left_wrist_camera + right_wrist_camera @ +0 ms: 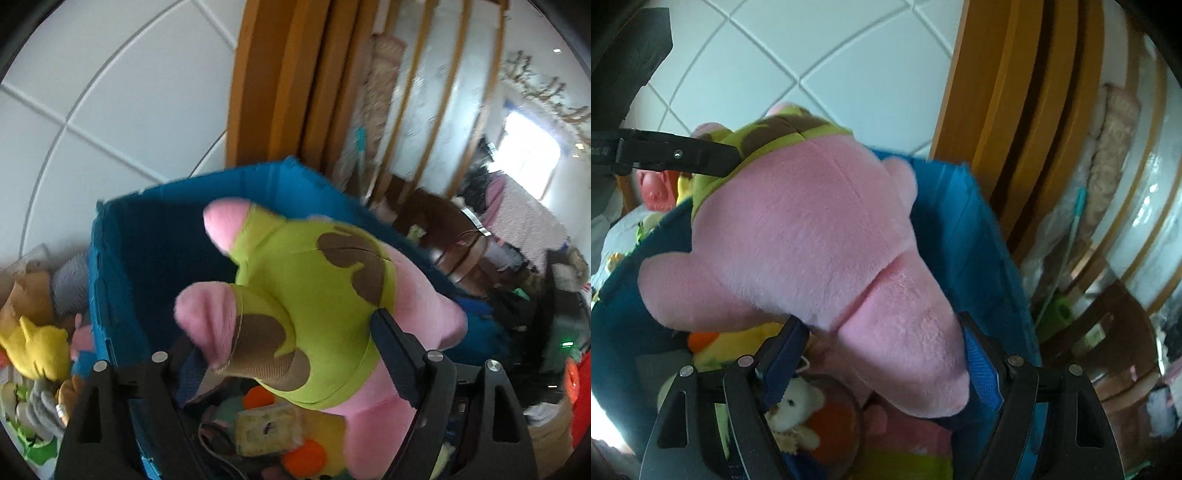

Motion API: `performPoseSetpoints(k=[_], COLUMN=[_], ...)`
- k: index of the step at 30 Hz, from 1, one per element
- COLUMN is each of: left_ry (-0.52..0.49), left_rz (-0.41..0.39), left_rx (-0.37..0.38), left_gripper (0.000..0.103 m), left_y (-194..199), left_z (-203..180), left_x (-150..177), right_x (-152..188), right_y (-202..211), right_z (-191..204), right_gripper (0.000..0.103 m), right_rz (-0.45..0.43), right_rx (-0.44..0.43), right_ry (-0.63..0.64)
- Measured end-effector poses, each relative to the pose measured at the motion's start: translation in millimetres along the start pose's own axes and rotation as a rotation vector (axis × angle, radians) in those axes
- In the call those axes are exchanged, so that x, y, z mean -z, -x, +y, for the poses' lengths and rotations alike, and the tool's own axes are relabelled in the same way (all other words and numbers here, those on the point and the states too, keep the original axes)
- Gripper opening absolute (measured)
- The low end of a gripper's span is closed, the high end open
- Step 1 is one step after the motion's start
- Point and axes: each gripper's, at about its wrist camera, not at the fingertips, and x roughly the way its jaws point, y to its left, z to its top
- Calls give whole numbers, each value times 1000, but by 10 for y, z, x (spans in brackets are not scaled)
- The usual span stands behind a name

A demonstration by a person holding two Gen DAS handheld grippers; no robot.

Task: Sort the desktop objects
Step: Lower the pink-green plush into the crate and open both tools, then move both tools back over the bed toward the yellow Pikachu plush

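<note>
My left gripper point(295, 350): jaws pinching the pink star-shaped plush toy in green-and-brown shorts point(332, 273).
My right gripper point(882, 343): jaws pinching its pink limb.
Below: blue fabric bin point(110, 258).

Plush star point(325, 295) above bin point(110, 266), seemingly clear; toys point(280, 435) inside.

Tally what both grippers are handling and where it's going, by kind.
Pink starfish plush in green shorts: 1
Blue storage bin: 1
Grippers clamped on the plush: 2, left gripper, right gripper
Total: 4
</note>
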Motion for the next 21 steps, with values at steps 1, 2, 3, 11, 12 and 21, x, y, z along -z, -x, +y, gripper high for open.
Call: performPoseSetpoints(k=[1,2,3,11,12,21], left_ry=[1,-4,-8,-37,-38,-53], left_rz=[13,21,30,27,28,-16], left_rx=[-12,-20,-28,-138,-142,-194], left_gripper=[83,83,83,88,88,88], left_y=[-35,-46,-57,35,49,299], left_z=[-1,-5,-8,-26,-10,82], left_x=[-4,3,11,-12,-9,95], right_x=[-8,-16,-27,-84,-92,-150], right_y=[-4,-8,-15,-80,-72,108], right_z=[-1,-2,-21,-128,-117,51], right_gripper=[80,80,80,92,93,103], right_rz=[6,11,17,15,11,-38], right_rx=[1,2,5,4,5,8], right_ry=[1,1,-6,-36,-35,-47])
